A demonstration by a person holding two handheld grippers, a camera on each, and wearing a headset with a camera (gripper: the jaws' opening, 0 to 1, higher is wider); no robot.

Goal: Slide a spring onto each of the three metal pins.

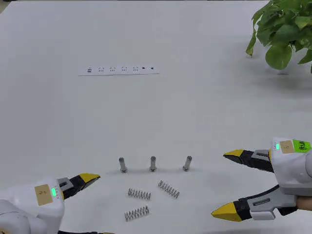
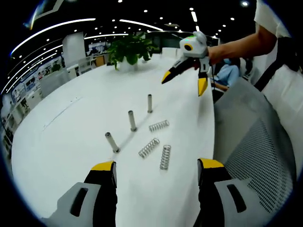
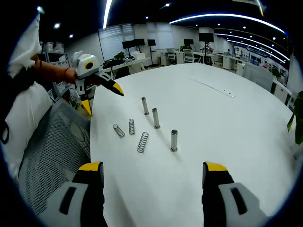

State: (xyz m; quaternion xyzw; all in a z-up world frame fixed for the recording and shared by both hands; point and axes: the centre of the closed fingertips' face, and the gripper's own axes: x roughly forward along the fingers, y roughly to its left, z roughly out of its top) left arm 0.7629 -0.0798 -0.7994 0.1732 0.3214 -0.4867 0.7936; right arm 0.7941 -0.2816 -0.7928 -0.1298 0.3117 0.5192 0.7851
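Three metal pins stand upright in a row on the white table: left pin (image 1: 123,165), middle pin (image 1: 153,164), right pin (image 1: 187,163). Just in front of them three loose springs (image 1: 139,194) (image 1: 168,189) (image 1: 136,213) lie flat; none is on a pin. My left gripper (image 1: 91,204) hovers open at the bottom left, my right gripper (image 1: 222,184) open at the bottom right, both apart from the parts and holding nothing. In the left gripper view the pins (image 2: 132,121) and springs (image 2: 148,147) lie ahead of my open left gripper (image 2: 156,166). Ahead of my open right gripper (image 3: 152,166) stand the pins (image 3: 155,118).
A flat white socket strip (image 1: 118,69) lies far back on the table. A green potted plant (image 1: 285,29) stands at the back right. A grey mesh chair (image 2: 255,142) sits at the table's near edge.
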